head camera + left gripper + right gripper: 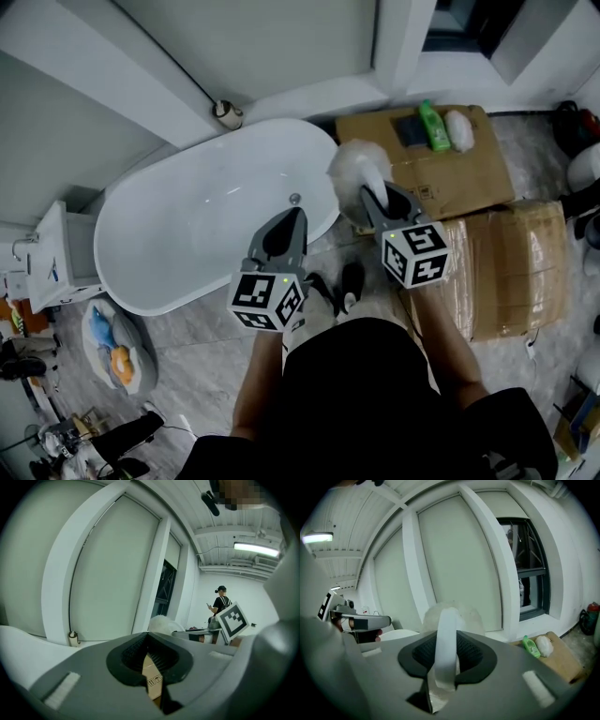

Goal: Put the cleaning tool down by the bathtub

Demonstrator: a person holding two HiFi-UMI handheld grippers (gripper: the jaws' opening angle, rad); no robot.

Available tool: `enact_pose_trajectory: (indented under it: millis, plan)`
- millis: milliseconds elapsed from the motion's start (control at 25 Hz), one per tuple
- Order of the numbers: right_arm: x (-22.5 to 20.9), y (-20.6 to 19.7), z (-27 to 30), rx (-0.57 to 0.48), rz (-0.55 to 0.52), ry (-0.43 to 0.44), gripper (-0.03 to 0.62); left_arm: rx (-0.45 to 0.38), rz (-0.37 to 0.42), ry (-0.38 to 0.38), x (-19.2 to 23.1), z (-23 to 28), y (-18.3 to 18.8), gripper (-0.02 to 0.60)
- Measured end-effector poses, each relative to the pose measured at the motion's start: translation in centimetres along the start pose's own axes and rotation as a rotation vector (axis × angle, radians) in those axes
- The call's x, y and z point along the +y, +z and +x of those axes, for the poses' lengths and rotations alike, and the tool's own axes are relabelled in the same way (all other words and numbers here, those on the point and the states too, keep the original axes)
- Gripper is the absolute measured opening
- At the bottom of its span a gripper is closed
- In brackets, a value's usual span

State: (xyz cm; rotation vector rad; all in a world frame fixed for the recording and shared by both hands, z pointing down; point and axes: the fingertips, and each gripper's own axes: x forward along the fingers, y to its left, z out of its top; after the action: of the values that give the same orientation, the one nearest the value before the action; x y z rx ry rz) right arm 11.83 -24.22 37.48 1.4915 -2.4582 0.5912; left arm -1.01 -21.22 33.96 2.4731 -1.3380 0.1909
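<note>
**Head view.** Left gripper [296, 214] and right gripper [370, 192]: matt grey wedge-shaped shells, each tapering to a point and lined in black. Behind each shell sits a marker cube (white faces printed with black square patterns). The left cube [267, 300] lies at 7 o'clock of the frame's centre, the right cube [415, 253] at 3 o'clock. A small green light [284, 278] shows on each cube's upper edge. The person wears a black garment [347, 394] at 6 o'clock.

**Gripper views.** Black ribbed pads [131, 652] frame a leaf-shaped recess. A pale strip [58, 691] is set in the grey shell at 8 o'clock, with a like strip [539, 688] at 4 o'clock.
</note>
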Motion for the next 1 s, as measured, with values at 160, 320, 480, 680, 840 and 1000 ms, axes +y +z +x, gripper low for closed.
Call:
enact_pose_trajectory:
  millis: [160,320,480,680,840,1000]
  plan:
    - [-1.2,-1.3,0.8,0.03,0.018,-0.019,0.097,0.006,-0.01,0.009,0.5,0.2,-0.4,-0.002]
    - [-2.1,-2.8,2.0,0.055,0.037,-0.039,0.097,0.029,-0.02,-0.003,1.1,0.9,-1.2,-0.002]
    - [-3.7,-4.4,3.6,0.084,0.066,-0.066,0.097,0.039,-0.019,-0.024,1.7,2.5,-1.8,-0.002]
    - [-5.5,-6.1,5.9,0.085,0.077,-0.102,0.097,0.066,-0.028,-0.053,2.9,4.7,-2.9,-0.002]
    - [-7.0,-8.0,8.0,0.091,0.074,-0.131,0.097,0.087,-0.048,-0.083,3.8,6.6,-4.2,-0.002]
    - [-8.9,-10.6,10.0,0.126,0.071,-0.153,0.097,0.117,-0.064,-0.11,4.4,9.1,-6.0,-0.002]
